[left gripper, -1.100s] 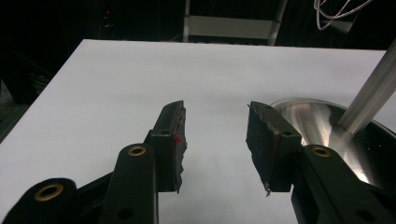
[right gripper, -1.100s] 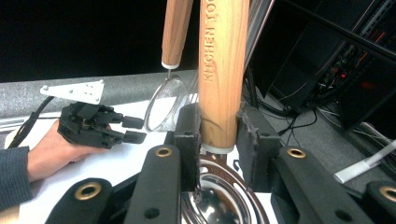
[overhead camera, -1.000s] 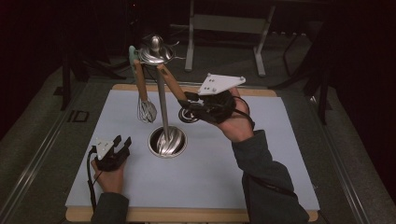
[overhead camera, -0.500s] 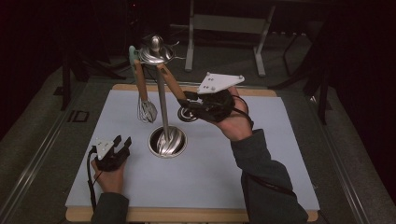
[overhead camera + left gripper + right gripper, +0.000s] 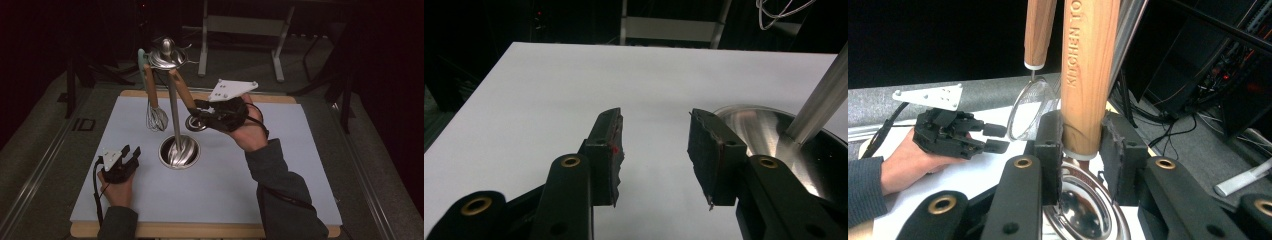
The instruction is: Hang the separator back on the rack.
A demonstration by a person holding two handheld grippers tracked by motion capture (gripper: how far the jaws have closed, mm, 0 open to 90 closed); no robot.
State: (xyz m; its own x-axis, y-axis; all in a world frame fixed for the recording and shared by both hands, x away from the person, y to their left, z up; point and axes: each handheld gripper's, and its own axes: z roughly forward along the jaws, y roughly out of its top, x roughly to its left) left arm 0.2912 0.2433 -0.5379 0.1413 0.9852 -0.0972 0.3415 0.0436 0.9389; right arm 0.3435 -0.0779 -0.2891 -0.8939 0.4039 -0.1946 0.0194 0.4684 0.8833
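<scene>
Wooden-handled ladle [image 5: 1090, 75] clenched in right gripper [image 5: 1082, 150].
Left gripper [image 5: 654, 150] released, empty, at eight o'clock of stand base [image 5: 178, 151].

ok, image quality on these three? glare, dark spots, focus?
High view: dim, surroundings near black, glare on the steel base and top cap. Left gripper view: mat blown out white, jaws sharp. Right gripper view: wooden handle sharp with readable lettering, black background, bright reflections in the ladle bowl.

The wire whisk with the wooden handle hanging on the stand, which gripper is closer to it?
Right. The right gripper is just beside the wire whisk with the wooden handle, gripping the neighbouring wooden-handled ladle. The left gripper rests lower on the table, farther away.
</scene>
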